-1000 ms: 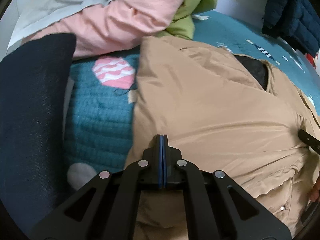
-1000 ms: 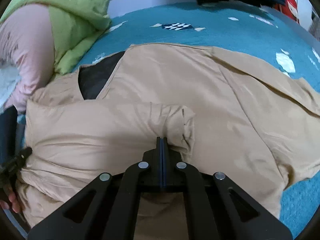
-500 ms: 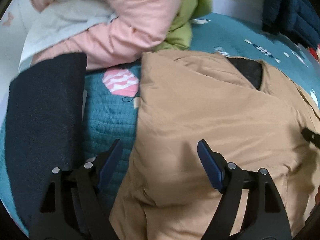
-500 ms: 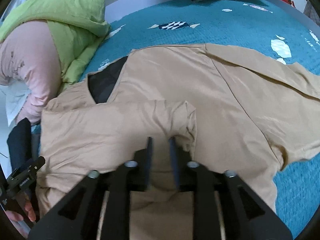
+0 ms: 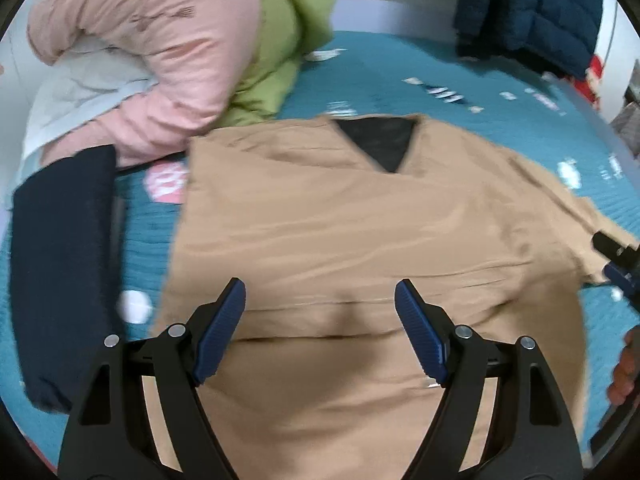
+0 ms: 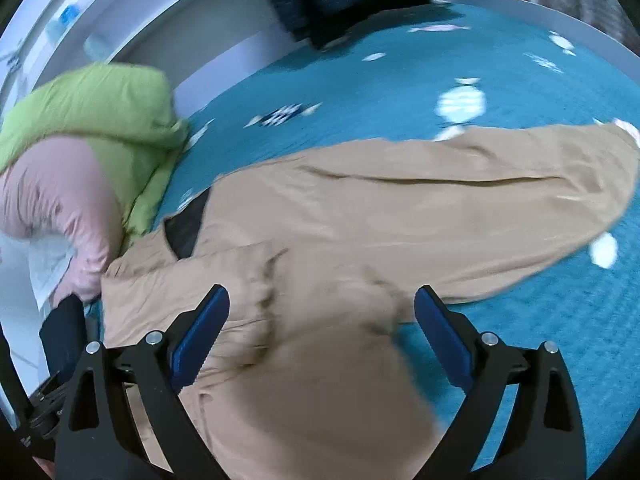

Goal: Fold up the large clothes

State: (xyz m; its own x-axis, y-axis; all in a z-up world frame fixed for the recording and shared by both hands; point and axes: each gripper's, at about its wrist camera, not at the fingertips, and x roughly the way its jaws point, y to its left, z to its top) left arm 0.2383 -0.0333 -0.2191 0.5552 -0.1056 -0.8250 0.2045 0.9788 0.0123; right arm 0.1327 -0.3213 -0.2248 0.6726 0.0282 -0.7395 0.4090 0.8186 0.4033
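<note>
Pink garment (image 5: 160,52), green garment (image 5: 292,20) and dark folded cloth (image 5: 60,260) lie on the teal bedspread (image 6: 460,92).

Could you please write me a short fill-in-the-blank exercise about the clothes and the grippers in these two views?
1. Both the left hand-held gripper and the right hand-held gripper have their jaws ____.
2. The tan jacket lies on a ____ bedspread.
3. The lining showing at the jacket's collar is ____.
4. The pink garment lies beside a ____ one.

Missing words: open; teal; black; green

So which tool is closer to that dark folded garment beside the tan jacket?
Left. The left tool hovers beside the dark garment; the right tool is over the tan jacket's far side.
</note>
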